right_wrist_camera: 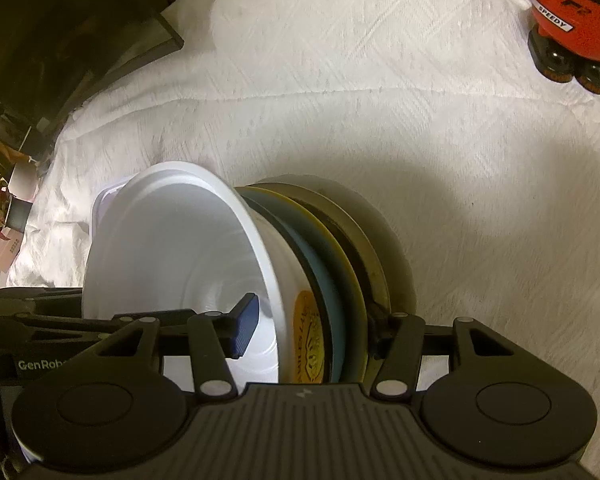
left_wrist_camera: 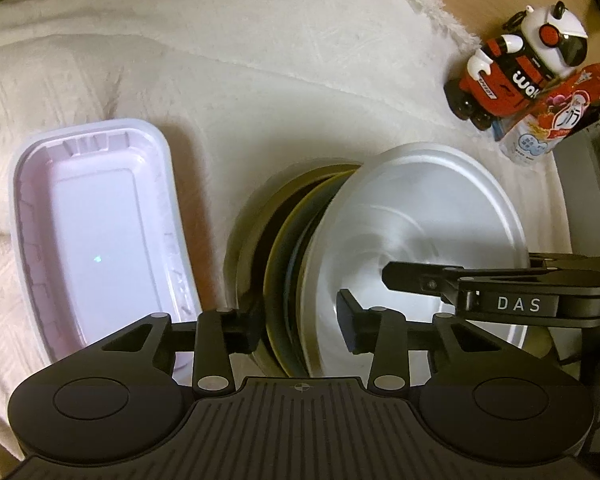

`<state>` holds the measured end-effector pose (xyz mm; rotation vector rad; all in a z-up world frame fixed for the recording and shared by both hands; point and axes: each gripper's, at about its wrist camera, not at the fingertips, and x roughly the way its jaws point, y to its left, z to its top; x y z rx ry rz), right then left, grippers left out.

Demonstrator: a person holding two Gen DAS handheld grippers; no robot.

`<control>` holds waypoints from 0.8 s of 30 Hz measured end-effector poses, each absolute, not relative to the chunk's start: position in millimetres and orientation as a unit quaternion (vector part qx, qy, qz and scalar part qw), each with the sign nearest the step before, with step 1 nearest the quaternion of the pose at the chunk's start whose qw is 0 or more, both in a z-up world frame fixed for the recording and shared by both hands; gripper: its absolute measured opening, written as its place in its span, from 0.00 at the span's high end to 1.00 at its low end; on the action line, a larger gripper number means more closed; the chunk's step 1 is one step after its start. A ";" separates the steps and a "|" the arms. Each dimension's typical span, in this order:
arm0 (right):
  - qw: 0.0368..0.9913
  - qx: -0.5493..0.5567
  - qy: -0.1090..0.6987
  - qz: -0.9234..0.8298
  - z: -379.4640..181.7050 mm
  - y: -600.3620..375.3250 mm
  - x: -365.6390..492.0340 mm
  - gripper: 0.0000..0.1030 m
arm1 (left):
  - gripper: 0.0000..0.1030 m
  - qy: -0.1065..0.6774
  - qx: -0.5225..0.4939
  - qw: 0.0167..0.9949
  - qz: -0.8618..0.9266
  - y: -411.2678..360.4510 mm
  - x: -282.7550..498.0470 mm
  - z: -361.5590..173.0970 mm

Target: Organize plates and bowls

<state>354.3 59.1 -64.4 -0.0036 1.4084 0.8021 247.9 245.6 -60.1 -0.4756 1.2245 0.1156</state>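
A stack of dishes is held on edge above the white cloth: a white bowl (left_wrist_camera: 416,216), a blue plate (right_wrist_camera: 332,280), a yellow plate (left_wrist_camera: 282,236) and a grey plate (left_wrist_camera: 248,240). My left gripper (left_wrist_camera: 300,326) is shut on the stack, one finger inside the bowl, the other behind the grey plate. My right gripper (right_wrist_camera: 312,332) is shut on the same stack from the opposite side; its blue-padded finger (right_wrist_camera: 244,328) sits inside the white bowl (right_wrist_camera: 180,256). The right gripper also shows in the left wrist view (left_wrist_camera: 420,280).
A pale lilac rectangular tray (left_wrist_camera: 96,236) lies on the white cloth (left_wrist_camera: 284,72) to the left. A red and white toy robot (left_wrist_camera: 516,68), a red box (left_wrist_camera: 580,96) and a small bottle (left_wrist_camera: 532,144) stand at the far right. Dark items line the cloth's far edge (right_wrist_camera: 80,40).
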 end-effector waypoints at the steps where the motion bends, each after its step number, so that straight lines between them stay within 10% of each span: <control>1: 0.687 0.000 0.632 0.358 -65.7 61.5 358.3 0.48 | 0.60 0.566 -0.220 0.792 0.055 247.4 247.6 -57.7; 24: 0.760 -0.067 0.505 0.403 -12.0 42.0 341.8 0.49 | 0.71 0.504 -0.164 0.841 0.110 237.1 232.6 -17.5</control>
